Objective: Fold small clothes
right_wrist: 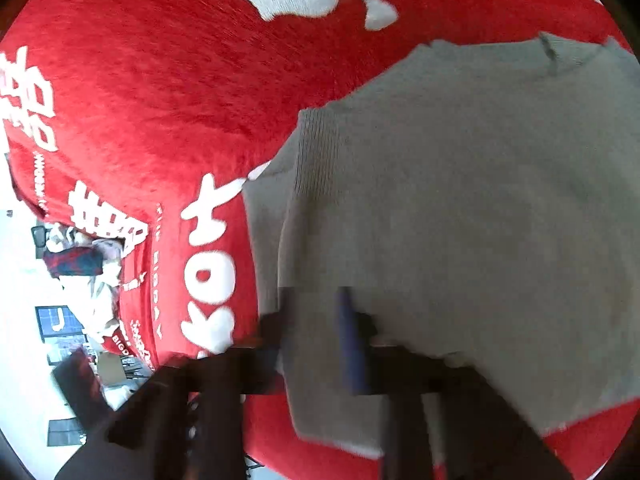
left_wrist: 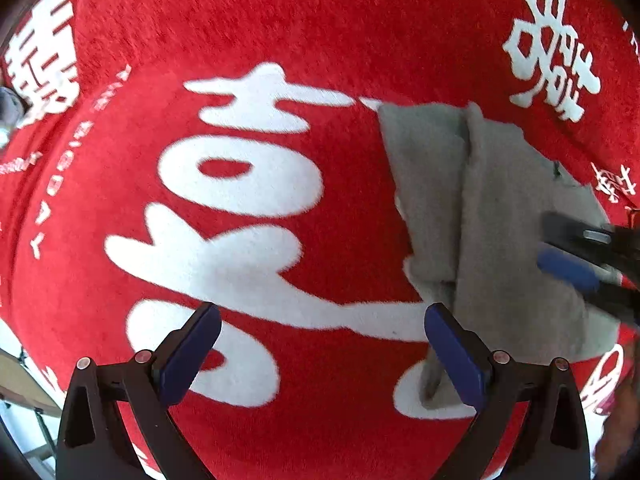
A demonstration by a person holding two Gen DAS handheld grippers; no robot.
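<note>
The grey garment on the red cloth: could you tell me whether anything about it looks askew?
Yes. The grey garment lies at a slant on the red cloth, with a narrow flap folded over along one side and ragged, uneven edges.

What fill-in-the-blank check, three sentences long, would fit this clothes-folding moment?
1. The garment being folded is ____ in colour.
2. It lies on a ____ cloth printed with white characters.
3. The left gripper has its jaws ____, with only the garment's edge by one finger, while the right gripper pinches the garment.

Missing words: grey; red; open
</note>
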